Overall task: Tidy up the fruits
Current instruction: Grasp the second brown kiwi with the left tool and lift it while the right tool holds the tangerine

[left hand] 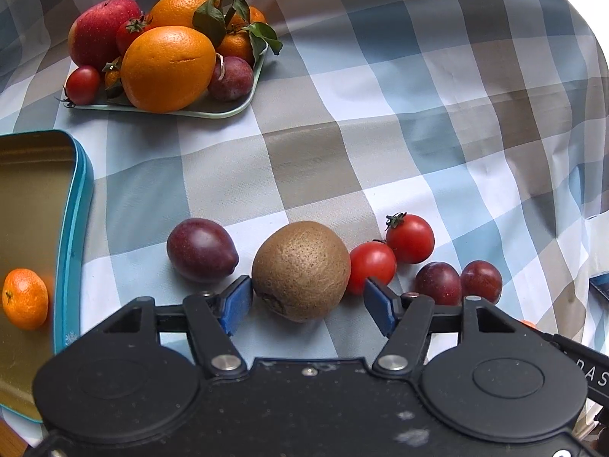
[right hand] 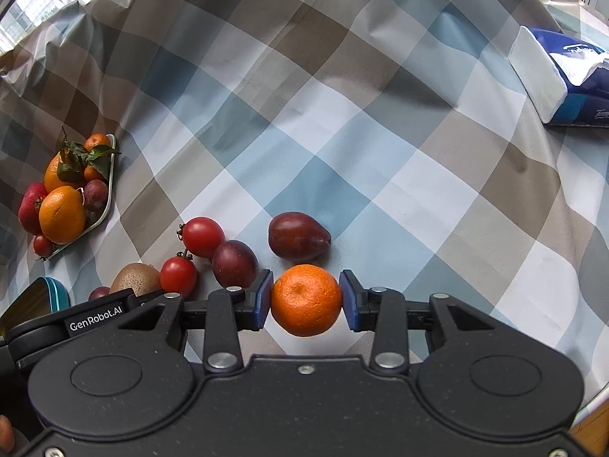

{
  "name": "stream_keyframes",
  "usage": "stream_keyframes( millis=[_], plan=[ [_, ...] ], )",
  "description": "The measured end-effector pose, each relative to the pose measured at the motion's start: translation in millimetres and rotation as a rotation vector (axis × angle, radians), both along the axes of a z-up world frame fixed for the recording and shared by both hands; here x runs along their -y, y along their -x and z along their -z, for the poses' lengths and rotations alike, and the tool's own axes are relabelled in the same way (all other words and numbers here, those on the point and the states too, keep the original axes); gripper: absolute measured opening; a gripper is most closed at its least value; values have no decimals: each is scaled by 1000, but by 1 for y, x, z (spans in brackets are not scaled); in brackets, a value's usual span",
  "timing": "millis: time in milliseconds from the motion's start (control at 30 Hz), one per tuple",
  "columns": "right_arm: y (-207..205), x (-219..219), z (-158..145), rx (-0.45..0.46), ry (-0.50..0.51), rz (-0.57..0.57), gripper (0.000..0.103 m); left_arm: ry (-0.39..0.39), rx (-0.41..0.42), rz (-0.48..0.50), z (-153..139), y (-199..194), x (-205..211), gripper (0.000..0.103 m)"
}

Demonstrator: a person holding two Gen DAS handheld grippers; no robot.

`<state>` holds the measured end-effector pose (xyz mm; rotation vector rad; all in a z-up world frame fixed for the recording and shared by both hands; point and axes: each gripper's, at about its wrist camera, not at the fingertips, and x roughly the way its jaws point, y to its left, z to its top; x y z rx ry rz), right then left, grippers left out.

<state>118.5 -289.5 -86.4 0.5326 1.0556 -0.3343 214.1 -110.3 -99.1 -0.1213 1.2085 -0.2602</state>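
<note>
Between the blue pads of the left gripper point(left hand: 307, 301) sits a kiwi point(left hand: 301, 270) on the checked cloth point(left hand: 380, 133), its long axis running roughly across the gap; the left pad touches or nearly touches it, the right pad stands clear, so nothing is gripped yet. Across the row, the right gripper point(right hand: 306, 299) clamps a mandarin point(right hand: 306, 300). Left of the kiwi waits the blue tin point(left hand: 78, 228), one mandarin already inside, nearer the left hand.
</note>
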Motion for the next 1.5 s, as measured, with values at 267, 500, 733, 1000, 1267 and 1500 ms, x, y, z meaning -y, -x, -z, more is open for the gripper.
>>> stream_keyframes(
  millis=[267,500,733,1000,1267,1500],
  plan=[
    [6,-3,-5,-3,12,12,47,79,-13,-7,7,-9,3,86],
    [8,-3,-8,1,8,30,47,75,-29,48,7,-2,-1,76],
    [11,-5,-8,15,-30,35,47,-27,41,119,2,7,10,77],
    [14,-2,-11,39,20,58,47,-26,23,91,1,7,3,74],
    [14,0,-9,38,-6,46,47,-62,50,62,-14,10,-8,73],
    [14,-1,-12,55,6,29,47,-75,87,97,-11,4,9,67]
  ],
)
